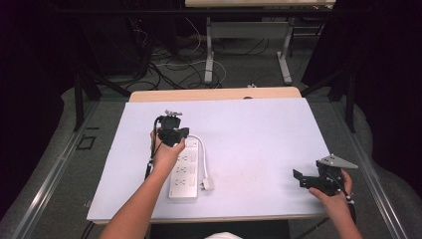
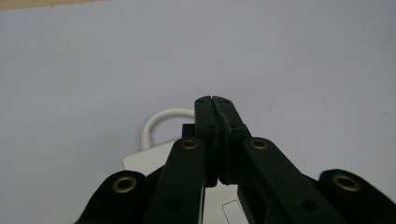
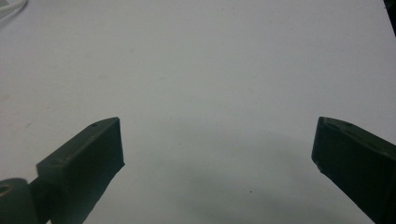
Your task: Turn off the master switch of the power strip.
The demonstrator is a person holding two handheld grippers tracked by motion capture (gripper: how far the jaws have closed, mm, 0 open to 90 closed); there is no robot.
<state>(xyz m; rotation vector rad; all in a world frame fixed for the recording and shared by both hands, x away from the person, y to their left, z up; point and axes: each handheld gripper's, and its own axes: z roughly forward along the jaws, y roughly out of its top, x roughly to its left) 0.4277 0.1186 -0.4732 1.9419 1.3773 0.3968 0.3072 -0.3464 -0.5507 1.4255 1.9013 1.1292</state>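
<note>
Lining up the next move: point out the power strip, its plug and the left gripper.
power strip (image 1: pixel 182 183): high view, white top face near the sockets.
plug (image 1: pixel 207 184): high view, plug body at the cable's end.
left gripper (image 2: pixel 215 103): left gripper view, tips of the shut jaws.

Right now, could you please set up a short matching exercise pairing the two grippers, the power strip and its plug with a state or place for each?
Things:
1. left gripper
2. right gripper
3. power strip
4. plug

States or places:
A. jaws wide apart, over bare table
B. lies flat, white, under a hand
C. jaws closed together, nothing between them
D. at the cable's end, right of the strip

Pairs: 1-C, 2-A, 3-B, 4-D
</note>
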